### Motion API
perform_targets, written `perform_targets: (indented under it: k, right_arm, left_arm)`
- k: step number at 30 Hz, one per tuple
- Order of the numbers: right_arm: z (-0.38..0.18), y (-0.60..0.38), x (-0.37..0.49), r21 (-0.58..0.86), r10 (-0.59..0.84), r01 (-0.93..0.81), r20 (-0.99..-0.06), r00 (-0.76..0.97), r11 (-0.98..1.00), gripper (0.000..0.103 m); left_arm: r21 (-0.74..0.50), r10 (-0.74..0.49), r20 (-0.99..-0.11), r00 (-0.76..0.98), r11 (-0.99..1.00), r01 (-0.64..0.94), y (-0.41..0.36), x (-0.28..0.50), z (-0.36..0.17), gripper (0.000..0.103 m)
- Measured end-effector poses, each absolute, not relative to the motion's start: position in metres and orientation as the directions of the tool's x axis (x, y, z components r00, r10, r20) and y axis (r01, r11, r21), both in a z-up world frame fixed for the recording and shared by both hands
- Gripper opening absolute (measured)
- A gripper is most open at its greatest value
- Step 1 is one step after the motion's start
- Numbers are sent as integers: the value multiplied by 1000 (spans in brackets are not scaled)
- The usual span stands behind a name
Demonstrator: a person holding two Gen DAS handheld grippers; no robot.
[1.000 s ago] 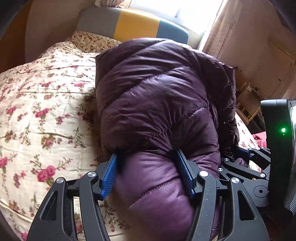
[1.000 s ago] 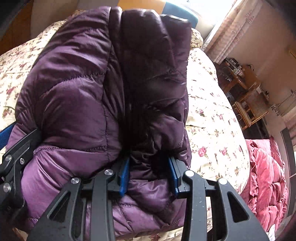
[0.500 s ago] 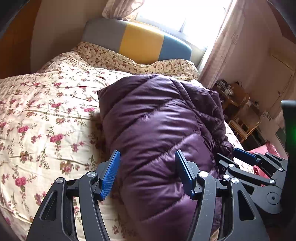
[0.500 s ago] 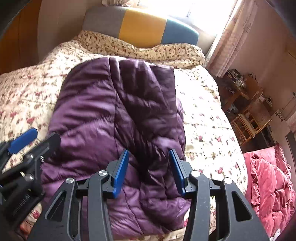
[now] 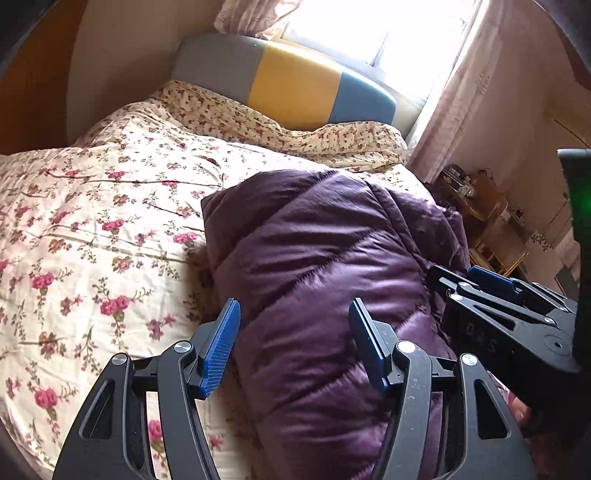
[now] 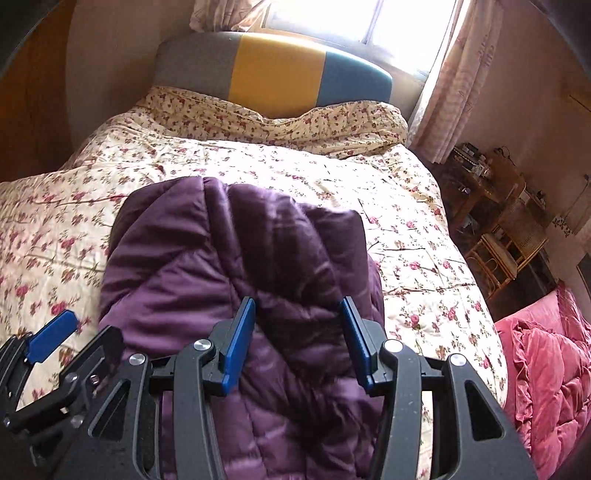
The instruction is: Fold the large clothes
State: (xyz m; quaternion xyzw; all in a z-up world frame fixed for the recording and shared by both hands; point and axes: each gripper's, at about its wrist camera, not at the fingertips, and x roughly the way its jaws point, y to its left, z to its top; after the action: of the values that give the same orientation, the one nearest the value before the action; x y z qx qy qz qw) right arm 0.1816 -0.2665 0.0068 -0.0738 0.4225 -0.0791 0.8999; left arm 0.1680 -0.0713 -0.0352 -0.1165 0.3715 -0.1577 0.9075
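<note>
A purple quilted down jacket (image 5: 317, 266) lies folded in a thick bundle on the floral bedspread (image 5: 92, 229); it also shows in the right wrist view (image 6: 236, 266). My left gripper (image 5: 293, 328) is open, above the jacket's near left part, holding nothing. My right gripper (image 6: 297, 325) is open, above the jacket's near right part, holding nothing. Each gripper shows at the edge of the other's view: the right gripper (image 5: 491, 284) and the left gripper (image 6: 51, 334).
The bedspread (image 6: 406, 221) covers the bed up to a grey, yellow and blue headboard (image 5: 291, 88). A curtained window (image 6: 351, 18) is behind it. Wooden and wicker furniture (image 6: 498, 229) stands to the right. A pink quilt (image 6: 546, 362) lies at the lower right.
Both grippers let go of the jacket, opened and drew back and up. The jacket settled flat on the bed as a folded bundle.
</note>
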Motion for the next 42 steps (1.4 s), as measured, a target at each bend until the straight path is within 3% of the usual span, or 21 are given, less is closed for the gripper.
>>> perform_targets:
  k: [5, 9, 14, 18, 24, 28, 32, 36, 42]
  right_arm:
    - [-7, -284, 202, -206, -234, 116, -762, 604, 972, 49]
    - [-26, -301, 211, -206, -249, 140, -788, 564, 969, 56]
    - [-55, -323, 212, -194, -257, 172, -816, 517, 966, 67]
    - [-74, -351, 208, -117, -208, 209, -847, 490, 971, 78]
    - [-94, -371, 210, 32, -76, 215, -876, 476, 976, 80]
    - [-96, -377, 210, 126, 25, 181, -879, 477, 975, 67]
    - [-91, -372, 208, 155, 73, 131, -870, 488, 979, 48]
    - [-85, -365, 200, 177, 104, 95, -849, 518, 980, 30]
    - [-69, -326, 195, 159, 121, 21, -824, 553, 987, 22]
  left_arm:
    - [-325, -371, -648, 665, 925, 200, -72, 183, -40, 60]
    - [-321, -378, -658, 651, 923, 212, -79, 191, -44, 62]
    - [-317, -388, -685, 617, 921, 227, -90, 205, -55, 81]
    - [-329, -407, -713, 570, 913, 240, -99, 212, -73, 85]
    - [-340, -428, -720, 546, 904, 261, -103, 215, -92, 85]
    - [-361, -459, -707, 538, 888, 284, -103, 217, -100, 84]
    - [-378, -497, -679, 540, 868, 322, -106, 213, -97, 64]
    - [-425, -541, -656, 527, 841, 334, -99, 211, -91, 50]
    - [-399, -534, -630, 564, 846, 354, -81, 200, -70, 43]
